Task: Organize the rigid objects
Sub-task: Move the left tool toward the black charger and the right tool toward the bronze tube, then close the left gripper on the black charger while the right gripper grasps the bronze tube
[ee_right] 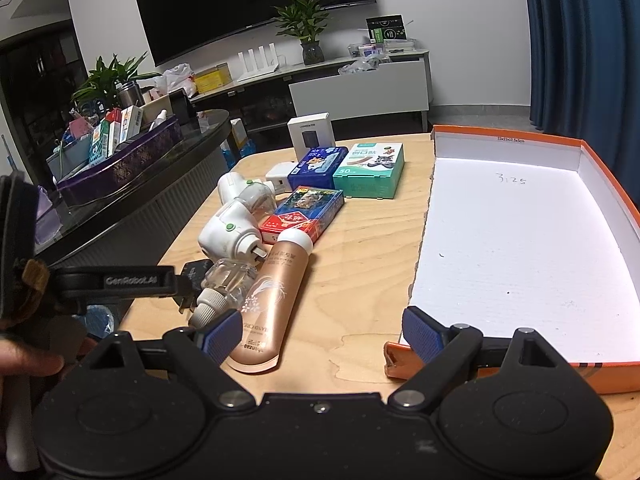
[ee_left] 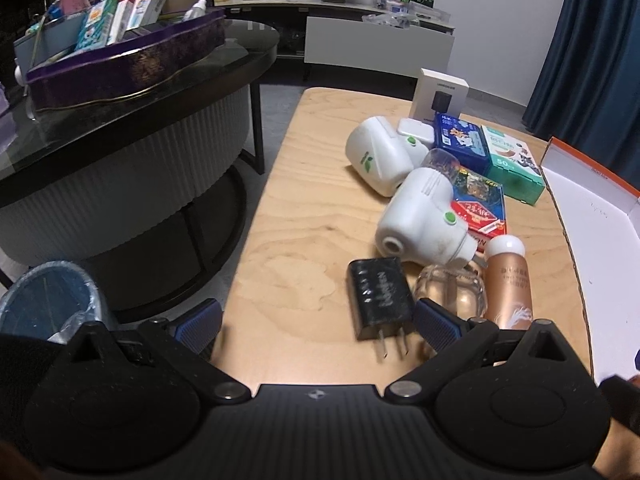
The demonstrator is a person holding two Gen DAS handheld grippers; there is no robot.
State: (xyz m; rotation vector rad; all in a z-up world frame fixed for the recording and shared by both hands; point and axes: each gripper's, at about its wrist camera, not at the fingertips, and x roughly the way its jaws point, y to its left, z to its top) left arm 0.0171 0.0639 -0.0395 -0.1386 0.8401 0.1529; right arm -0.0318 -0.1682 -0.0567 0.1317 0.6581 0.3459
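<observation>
The left gripper (ee_left: 316, 322) hangs with its jaws spread and holding nothing, low over the near edge of the wooden table (ee_left: 288, 216). The black charger (ee_left: 378, 298) lies flat just inside its right finger, prongs pointing toward the camera; it looks small, stiff and light, best pinched across its flat sides. Right of it lie a clear glass bottle (ee_left: 452, 292), likely fragile and slippery, then the gold tube (ee_right: 272, 300), smooth and round, apt to roll, so take it mid-body. The right gripper (ee_right: 322, 334) is also spread and unladen, the tube touching its left finger, the orange-rimmed tray (ee_right: 608, 168) at its right
</observation>
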